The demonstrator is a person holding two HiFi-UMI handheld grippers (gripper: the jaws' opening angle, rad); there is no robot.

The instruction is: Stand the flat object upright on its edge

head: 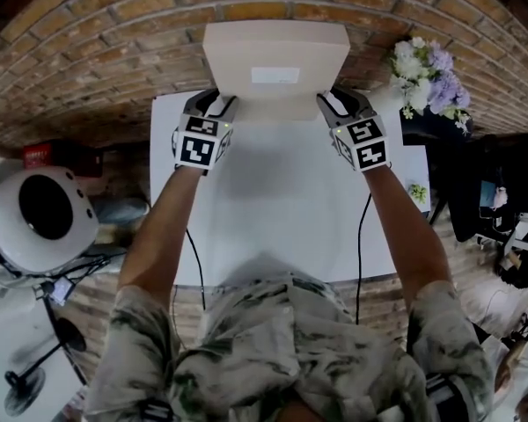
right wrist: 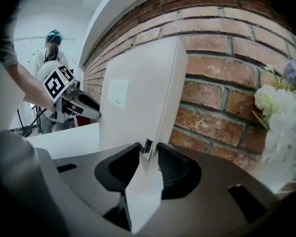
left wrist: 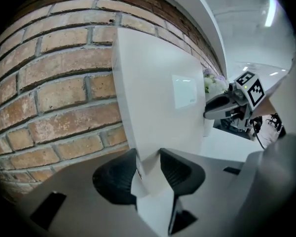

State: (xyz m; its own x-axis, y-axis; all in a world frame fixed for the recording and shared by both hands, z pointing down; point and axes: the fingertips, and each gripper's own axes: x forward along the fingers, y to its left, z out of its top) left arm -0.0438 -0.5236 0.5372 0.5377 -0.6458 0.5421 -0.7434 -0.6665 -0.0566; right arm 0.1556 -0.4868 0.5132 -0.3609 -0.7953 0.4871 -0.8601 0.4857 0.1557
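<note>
Head view has the red brick wall (head: 88,51) behind the white table (head: 273,218), and the flat white cardboard box (head: 275,55) already upright on its long edge at the table's back. The left gripper (head: 216,104) and right gripper (head: 333,104) each pinch a side edge. I'd say it's nearly done, with just letting go left.

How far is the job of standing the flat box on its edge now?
Done: the flat white cardboard box stands upright before the brick wall. In hand: the left claw and the right claw each grip one side edge. Left: set it steady on the white table and let go.
</note>
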